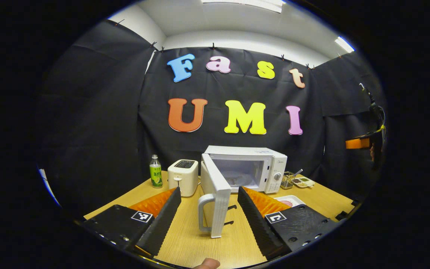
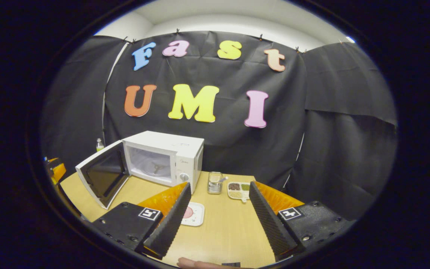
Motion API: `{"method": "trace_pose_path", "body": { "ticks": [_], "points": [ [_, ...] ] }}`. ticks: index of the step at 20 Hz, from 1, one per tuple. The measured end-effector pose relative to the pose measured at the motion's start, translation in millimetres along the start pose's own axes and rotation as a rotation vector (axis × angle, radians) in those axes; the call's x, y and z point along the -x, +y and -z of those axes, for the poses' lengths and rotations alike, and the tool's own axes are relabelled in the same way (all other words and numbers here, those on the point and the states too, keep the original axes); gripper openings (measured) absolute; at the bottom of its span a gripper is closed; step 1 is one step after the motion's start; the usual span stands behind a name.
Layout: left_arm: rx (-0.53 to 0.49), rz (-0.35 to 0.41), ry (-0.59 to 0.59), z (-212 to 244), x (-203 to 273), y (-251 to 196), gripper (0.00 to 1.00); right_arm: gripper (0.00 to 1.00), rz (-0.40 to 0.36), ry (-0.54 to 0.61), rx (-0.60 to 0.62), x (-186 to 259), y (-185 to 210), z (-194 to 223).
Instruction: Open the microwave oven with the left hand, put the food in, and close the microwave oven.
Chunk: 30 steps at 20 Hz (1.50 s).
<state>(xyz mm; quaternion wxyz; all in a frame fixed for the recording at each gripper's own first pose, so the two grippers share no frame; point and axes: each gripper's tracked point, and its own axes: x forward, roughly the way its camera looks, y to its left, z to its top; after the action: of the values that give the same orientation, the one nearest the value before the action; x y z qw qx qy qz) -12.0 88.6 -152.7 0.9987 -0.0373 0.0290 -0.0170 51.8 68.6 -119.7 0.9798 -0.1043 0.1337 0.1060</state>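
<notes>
Both claws gape, left claw (image 1: 209,198) behind the microwave door (image 1: 215,194), hiding half the plate (image 2: 192,214).

Wood table (image 2: 233,228), black cloth walls (image 2: 334,149).

Toaster (image 1: 183,176) stands between bottle (image 1: 155,171) and microwave (image 1: 254,168).

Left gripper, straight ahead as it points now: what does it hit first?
Most likely the open microwave door, edge-on between the left gripper's open fingers, handle nearest. Depth is unclear, but nothing sits in front of it.
</notes>
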Motion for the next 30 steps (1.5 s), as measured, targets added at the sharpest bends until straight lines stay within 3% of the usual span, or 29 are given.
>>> {"method": "trace_pose_path", "body": {
  "ticks": [6, 10, 11, 12, 13, 14, 15, 17, 18, 19, 20, 21, 22, 24, 25, 26, 27, 28, 30],
  "points": [
    [0.004, -0.003, -0.051, -51, -13, -30, 0.93, 1.00, -0.101, 0.235, -0.056, -88, 6, 35],
    [0.020, -0.004, -0.059, -70, -14, -53, 0.94, 0.99, -0.159, 0.460, -0.096, -145, 9, 84],
    [0.016, 0.004, -0.071, -77, -13, -61, 0.93, 0.91, -0.155, 0.501, -0.102, -155, 7, 95],
    [0.009, -0.001, -0.079, -83, -13, -65, 0.93, 0.99, -0.169, 0.549, -0.103, -165, 10, 108],
    [-0.001, -0.011, -0.083, -86, -12, -68, 0.93, 0.98, -0.181, 0.598, -0.114, -177, 12, 120],
    [-0.010, -0.020, -0.086, -88, -9, -72, 0.93, 0.85, -0.199, 0.654, -0.123, -185, 14, 134],
    [-0.015, -0.024, -0.094, -92, -7, -77, 0.94, 0.94, -0.216, 0.706, -0.132, -193, 17, 148],
    [-0.023, -0.023, -0.109, -95, -3, -86, 0.93, 0.93, -0.238, 0.801, -0.173, -206, 23, 176],
    [-0.024, -0.028, -0.110, -94, -1, -87, 0.93, 0.82, -0.250, 0.848, -0.185, -210, 25, 192],
    [-0.024, -0.033, -0.109, -93, 1, -87, 0.93, 0.78, -0.262, 0.886, -0.208, -214, 26, 204],
    [-0.023, -0.032, -0.109, -92, 2, -89, 0.93, 0.88, -0.278, 0.909, -0.225, -219, 29, 213],
    [-0.022, -0.029, -0.105, -91, 3, -90, 0.93, 0.73, -0.291, 0.933, -0.237, -223, 32, 221],
    [-0.022, -0.026, -0.098, -89, 4, -90, 0.93, 0.82, -0.311, 0.951, -0.253, -226, 36, 227],
    [-0.022, -0.026, -0.094, -89, 5, -88, 0.93, 0.76, -0.357, 0.994, -0.276, -229, 47, 236],
    [-0.023, -0.030, -0.094, -88, 5, -85, 0.93, 0.58, -0.365, 1.019, -0.283, -231, 51, 241],
    [-0.022, -0.035, -0.095, -87, 6, -83, 0.93, 0.55, -0.364, 1.043, -0.284, -233, 53, 246],
    [-0.020, -0.038, -0.095, -87, 6, -81, 0.93, 0.61, -0.364, 1.059, -0.291, -236, 56, 249],
    [-0.018, -0.040, -0.093, -86, 5, -80, 0.93, 0.59, -0.375, 1.076, -0.297, -238, 60, 252],
    [-0.026, -0.043, -0.074, -82, 4, -78, 0.93, 0.42, -0.411, 1.115, -0.316, -240, 69, 256]
  ]
}}
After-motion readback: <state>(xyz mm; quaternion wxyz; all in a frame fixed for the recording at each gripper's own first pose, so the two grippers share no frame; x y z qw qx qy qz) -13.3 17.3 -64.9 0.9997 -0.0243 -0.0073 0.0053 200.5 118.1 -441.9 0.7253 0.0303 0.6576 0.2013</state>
